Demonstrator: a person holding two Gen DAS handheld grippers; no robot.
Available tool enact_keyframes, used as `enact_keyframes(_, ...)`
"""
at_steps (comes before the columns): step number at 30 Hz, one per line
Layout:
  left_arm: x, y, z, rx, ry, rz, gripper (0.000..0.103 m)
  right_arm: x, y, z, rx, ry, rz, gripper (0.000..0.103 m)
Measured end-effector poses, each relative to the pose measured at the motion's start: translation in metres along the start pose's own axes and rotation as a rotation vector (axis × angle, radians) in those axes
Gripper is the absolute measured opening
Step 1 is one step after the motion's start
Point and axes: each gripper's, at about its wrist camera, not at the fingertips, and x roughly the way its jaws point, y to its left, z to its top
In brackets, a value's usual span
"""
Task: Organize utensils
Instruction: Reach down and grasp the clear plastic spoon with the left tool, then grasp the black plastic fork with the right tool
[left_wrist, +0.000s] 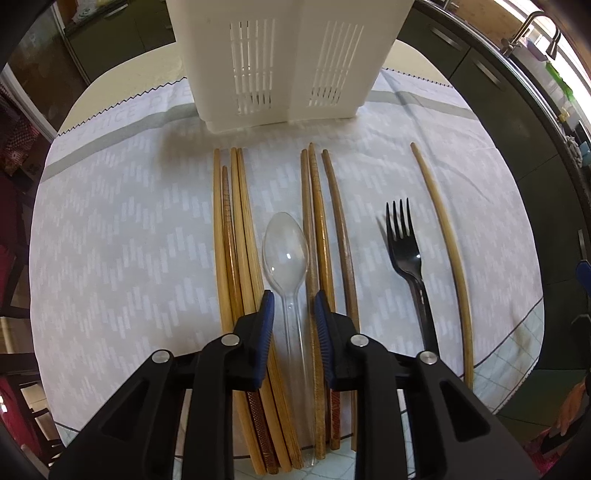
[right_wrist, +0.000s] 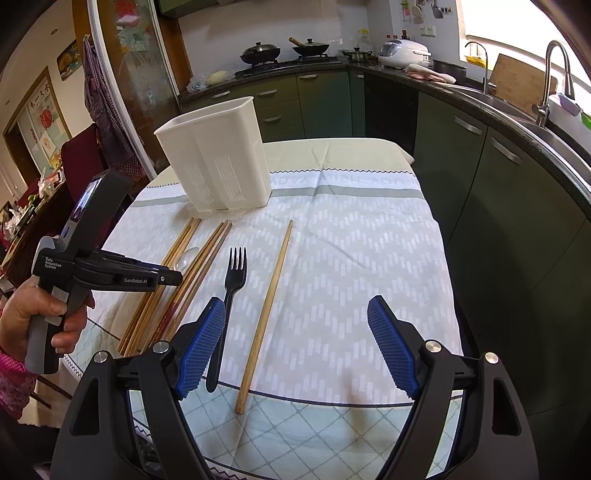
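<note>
Two hand-held grippers: I hold one in each hand, both tipped down over the grey-and-white patterned cloth (left_wrist: 110, 221).
Landmark: the white slotted plastic utensil holder (left_wrist: 288, 55) stands upright at the far end of the cloth; from the right wrist view nothing shows above its rim.
Left hand-held gripper (left_wrist: 293, 295): its blue pads stand narrowly apart, one on each side of the spoon's handle. I see a sliver of cloth between each pad and the handle, so they do not press on it.
Left hand (right_wrist: 33, 317): wrapped around that gripper's grey handle, pink sleeve at the wrist.
Clear plastic spoon (left_wrist: 286, 251): lies flat, on the near side of the holder, bowl end pointing toward it.
Four wooden chopsticks (left_wrist: 232, 240): bunched just left of the spoon, tips toward the holder.
Three darker wooden chopsticks (left_wrist: 321, 229): just right of the spoon, also pointing at the holder.
Black plastic fork (left_wrist: 406, 251): further right, tines toward the holder, apart from the chopsticks.
Single pale wooden chopstick (left_wrist: 443, 236): rightmost, alone, well apart from the holder.
Right hand-held gripper (right_wrist: 295, 301): jaws wide apart, gripping nothing. It hangs over the near ends of the fork and the lone chopstick, and its left pad hides part of the fork's handle.
</note>
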Motion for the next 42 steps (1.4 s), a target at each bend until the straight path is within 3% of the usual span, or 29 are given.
enact_keyframes(6, 0.000, 0.008, 0.001, -0.024, 0.004, -0.007, 0.009, -0.001, 0.000, -0.001, -0.006, 0.000, 0.000, 0.079)
enact_keyframes(23, 0.002, 0.001, -0.001, 0.019, -0.014, 0.031, 0.009, 0.024, 0.038, 0.006, -0.120, 0.070, -0.012, 0.079)
enact_keyframes(24, 0.001, 0.002, -0.001, 0.016, -0.020, 0.032, 0.008, 0.029, 0.043, 0.008, -0.131, 0.083, -0.008, 0.077)
enact_keyframes(26, -0.001, 0.006, -0.002, 0.013, -0.025, 0.019, 0.008, 0.043, 0.051, 0.013, -0.139, 0.130, 0.022, 0.057)
enact_keyframes(28, -0.003, 0.007, -0.005, 0.011, -0.030, 0.009, 0.008, 0.060, 0.058, 0.018, -0.136, 0.190, 0.051, 0.048)
enact_keyframes(34, -0.013, 0.014, -0.008, 0.018, -0.045, -0.018, 0.008, 0.110, 0.072, 0.025, -0.135, 0.342, 0.045, 0.045)
enact_keyframes(42, -0.015, 0.019, -0.008, 0.021, -0.055, -0.053, 0.008, 0.139, 0.086, 0.028, -0.166, 0.429, -0.008, 0.036)
